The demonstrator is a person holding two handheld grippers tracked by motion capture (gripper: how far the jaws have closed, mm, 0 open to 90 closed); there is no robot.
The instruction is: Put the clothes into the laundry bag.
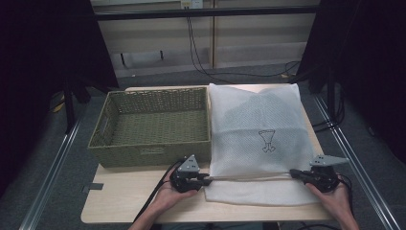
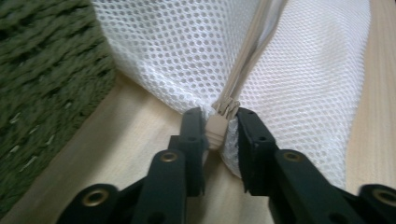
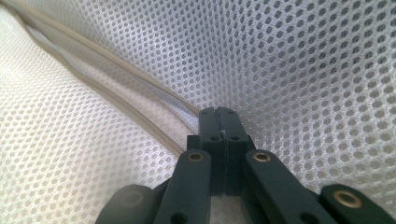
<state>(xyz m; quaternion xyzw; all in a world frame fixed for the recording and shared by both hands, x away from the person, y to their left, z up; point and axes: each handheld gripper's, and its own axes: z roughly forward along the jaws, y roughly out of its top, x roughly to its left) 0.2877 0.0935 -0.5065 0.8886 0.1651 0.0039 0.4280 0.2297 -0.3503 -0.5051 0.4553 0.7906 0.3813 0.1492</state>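
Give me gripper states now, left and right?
Left gripper: closed on the zipper pull of the mesh bag.
Right gripper: shut, pinching the mesh bag by the zipper.

Basket [image 1: 152, 125] left of mesh bag [image 1: 257, 129], both on table [image 1: 124, 203].

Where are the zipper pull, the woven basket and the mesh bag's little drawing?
zipper pull [image 2: 215, 132], left gripper view, its beige tab between the fingers.
woven basket [image 1: 149, 155], high view, its near wall.
drawing [image 1: 267, 141], high view, its middle, on the mesh bag [image 1: 249, 110].
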